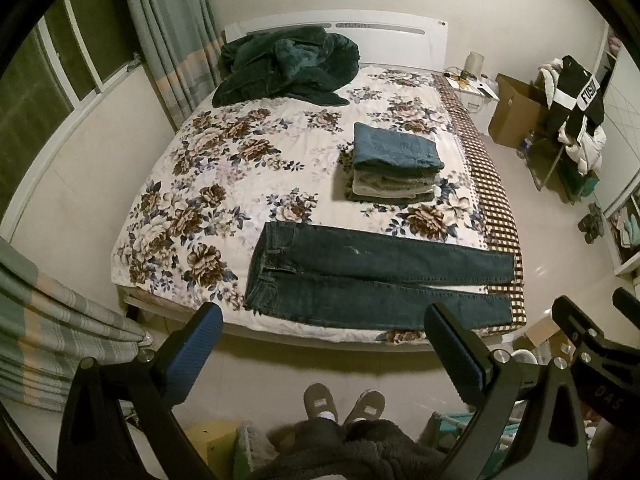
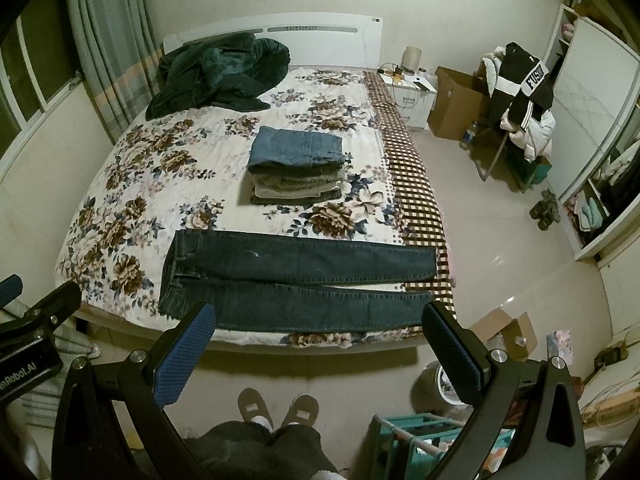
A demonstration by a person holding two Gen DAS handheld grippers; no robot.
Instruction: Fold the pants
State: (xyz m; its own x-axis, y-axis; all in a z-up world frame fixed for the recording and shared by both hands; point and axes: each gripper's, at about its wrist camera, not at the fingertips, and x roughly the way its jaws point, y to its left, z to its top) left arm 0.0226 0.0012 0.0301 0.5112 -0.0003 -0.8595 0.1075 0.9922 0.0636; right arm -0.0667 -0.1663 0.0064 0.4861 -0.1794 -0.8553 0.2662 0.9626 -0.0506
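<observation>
1. Dark jeans [image 1: 360, 276] lie flat and unfolded along the near edge of the bed [image 1: 248, 184], waistband to the left, both legs stretched out to the right.
2. A stack of folded pants [image 1: 394, 168] sits mid-bed, so several pairs look finished already.
3. The left gripper [image 1: 324, 344] and right gripper [image 2: 320, 344] hover above the floor, fingers spread wide, holding nothing.
4. Every fold on the jeans remains to be made.

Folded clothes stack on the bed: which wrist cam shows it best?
Right wrist. The folded clothes stack sits near the middle of that view, with the layers visible under the top blue jeans. The left wrist view shows the same stack complete too, but further right of centre.
</observation>
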